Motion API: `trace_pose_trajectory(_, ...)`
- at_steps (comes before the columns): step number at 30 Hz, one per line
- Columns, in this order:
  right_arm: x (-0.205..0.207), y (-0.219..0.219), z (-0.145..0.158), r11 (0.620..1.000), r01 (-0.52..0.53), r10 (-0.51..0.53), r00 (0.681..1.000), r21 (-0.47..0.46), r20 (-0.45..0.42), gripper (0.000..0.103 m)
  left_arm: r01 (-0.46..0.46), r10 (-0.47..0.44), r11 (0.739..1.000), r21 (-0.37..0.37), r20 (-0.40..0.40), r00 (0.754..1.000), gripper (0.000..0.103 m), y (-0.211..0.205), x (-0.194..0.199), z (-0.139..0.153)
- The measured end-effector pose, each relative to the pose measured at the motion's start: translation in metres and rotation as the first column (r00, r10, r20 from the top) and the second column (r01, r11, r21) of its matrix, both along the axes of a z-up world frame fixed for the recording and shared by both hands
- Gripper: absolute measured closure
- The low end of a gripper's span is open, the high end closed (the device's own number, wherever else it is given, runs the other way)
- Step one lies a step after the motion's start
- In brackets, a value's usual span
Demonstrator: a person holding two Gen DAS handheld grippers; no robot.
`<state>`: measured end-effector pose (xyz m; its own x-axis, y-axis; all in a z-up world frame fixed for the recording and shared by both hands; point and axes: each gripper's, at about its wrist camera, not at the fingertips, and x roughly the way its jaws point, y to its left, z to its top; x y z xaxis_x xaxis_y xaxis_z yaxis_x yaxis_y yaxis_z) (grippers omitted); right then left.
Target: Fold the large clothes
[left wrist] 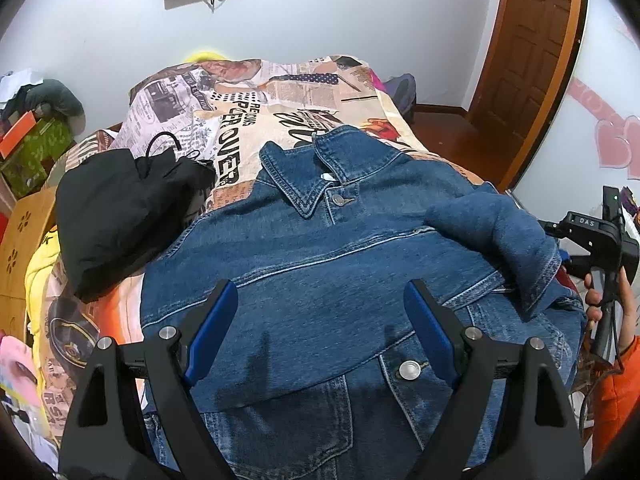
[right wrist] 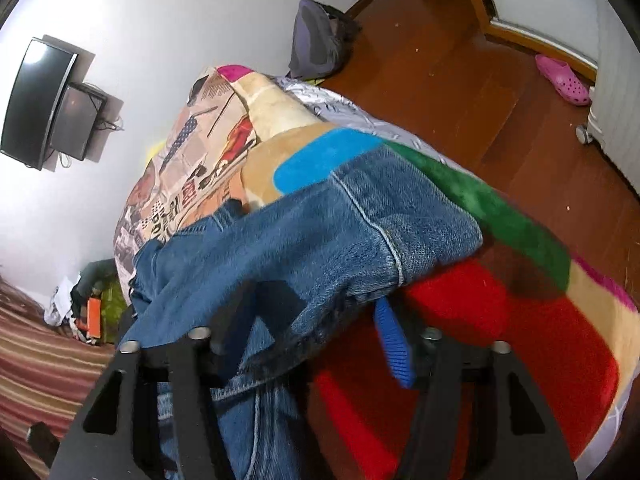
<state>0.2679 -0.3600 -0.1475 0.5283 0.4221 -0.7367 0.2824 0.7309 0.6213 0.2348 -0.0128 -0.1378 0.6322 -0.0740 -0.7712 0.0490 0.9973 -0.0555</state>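
The denim jacket [left wrist: 320, 248] lies face up on the bed's newspaper-print blanket [left wrist: 248, 120], collar toward the far wall, buttons showing down the front. The left gripper [left wrist: 320, 312] hangs above its chest with the blue pads spread wide, holding nothing. Over on the jacket's right side, one sleeve [left wrist: 500, 232] is doubled in across the shoulder. The right gripper [right wrist: 320, 332] sits at that side; denim [right wrist: 304, 248] drapes over its left finger and hides it, the blue right pad [right wrist: 394, 344] shows clear of the cloth, so whether it pinches the fabric I cannot tell. A black garment [left wrist: 120, 208] is bunched beside the jacket's left.
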Motion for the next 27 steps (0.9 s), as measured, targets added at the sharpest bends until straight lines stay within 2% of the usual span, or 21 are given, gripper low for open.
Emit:
trace_pose_trajectory(1, 0.001, 0.001, 0.004, 1.000, -0.006, 0.006, 1.000, -0.012, 0.007, 0.086, -0.003, 0.003, 1.000, 0.003, 0.002, 1.000, 0.018, 0.001, 0.000, 0.000)
trace_pose_trajectory(2, 0.000, 0.002, 0.009, 1.000, -0.012, 0.012, 1.000, -0.021, 0.017, 0.092, -0.005, 0.005, 1.000, 0.007, 0.006, 1.000, 0.018, 0.002, -0.001, 0.001)
trace_pose_trajectory(7, -0.003, 0.016, 0.050, 0.991, -0.040, 0.057, 0.990, -0.129, 0.132, 0.095, -0.013, 0.013, 1.000, -0.003, 0.022, 1.000, 0.018, 0.009, -0.003, 0.004)
trace_pose_trajectory(10, -0.009, 0.035, 0.094, 0.978, -0.107, 0.147, 0.964, -0.181, 0.224, 0.096, -0.022, 0.023, 1.000, -0.016, 0.035, 0.999, 0.018, 0.017, -0.006, 0.007)
trace_pose_trajectory(13, -0.018, 0.061, 0.135, 0.958, -0.150, 0.224, 0.921, -0.243, 0.317, 0.096, -0.031, 0.032, 0.999, -0.028, 0.050, 0.998, 0.018, 0.025, -0.010, 0.011)
trace_pose_trajectory(19, -0.033, 0.123, 0.192, 0.923, -0.274, 0.371, 0.817, -0.269, 0.441, 0.096, -0.056, 0.059, 0.997, -0.048, 0.079, 0.995, 0.018, 0.043, -0.023, 0.018)
trace_pose_trajectory(23, -0.039, 0.177, 0.207, 0.878, -0.382, 0.478, 0.742, -0.290, 0.471, 0.096, -0.091, 0.097, 0.994, -0.063, 0.099, 0.990, 0.018, 0.063, -0.034, 0.022)
trace_pose_trajectory(27, -0.045, 0.235, 0.196, 0.814, -0.484, 0.580, 0.682, -0.320, 0.446, 0.096, -0.139, 0.148, 0.987, -0.082, 0.115, 0.982, 0.018, 0.089, -0.047, 0.025)
